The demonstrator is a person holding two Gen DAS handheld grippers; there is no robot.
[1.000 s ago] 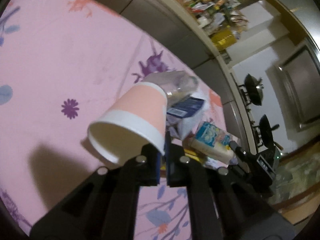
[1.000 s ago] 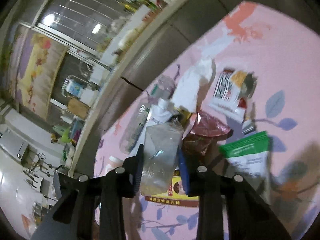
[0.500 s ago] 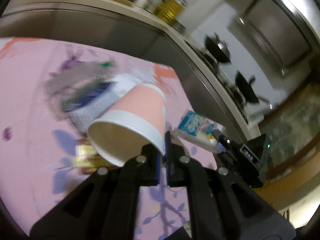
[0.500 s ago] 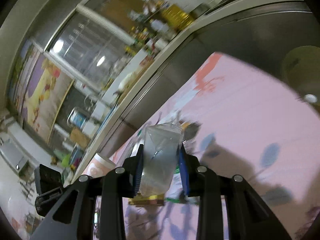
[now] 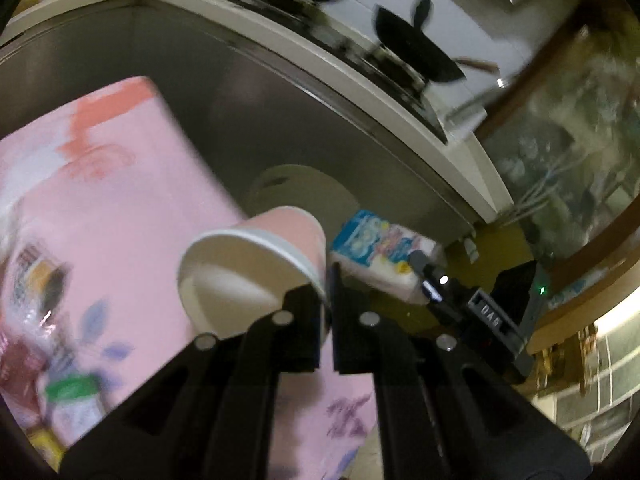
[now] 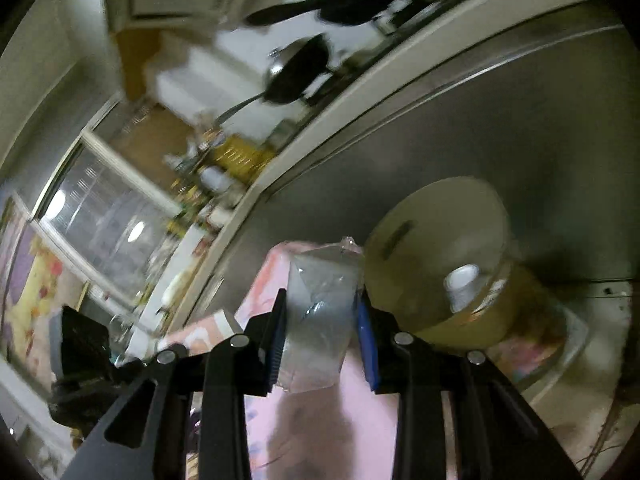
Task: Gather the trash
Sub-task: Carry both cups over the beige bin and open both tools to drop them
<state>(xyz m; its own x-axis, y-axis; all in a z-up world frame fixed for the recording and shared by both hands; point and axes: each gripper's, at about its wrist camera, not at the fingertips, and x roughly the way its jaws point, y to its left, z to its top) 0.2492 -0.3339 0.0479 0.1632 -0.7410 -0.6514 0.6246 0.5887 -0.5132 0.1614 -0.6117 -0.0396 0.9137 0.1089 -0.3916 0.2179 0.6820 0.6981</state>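
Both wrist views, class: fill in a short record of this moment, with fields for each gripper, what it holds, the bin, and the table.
left gripper: shut on the rim of the paper cup, which is tipped on its side
right gripper: shut on the clear plastic bottle
bin: pale, open, just beyond the table's corner, a white item inside
table: pink flowered cloth, blurred wrappers left on it
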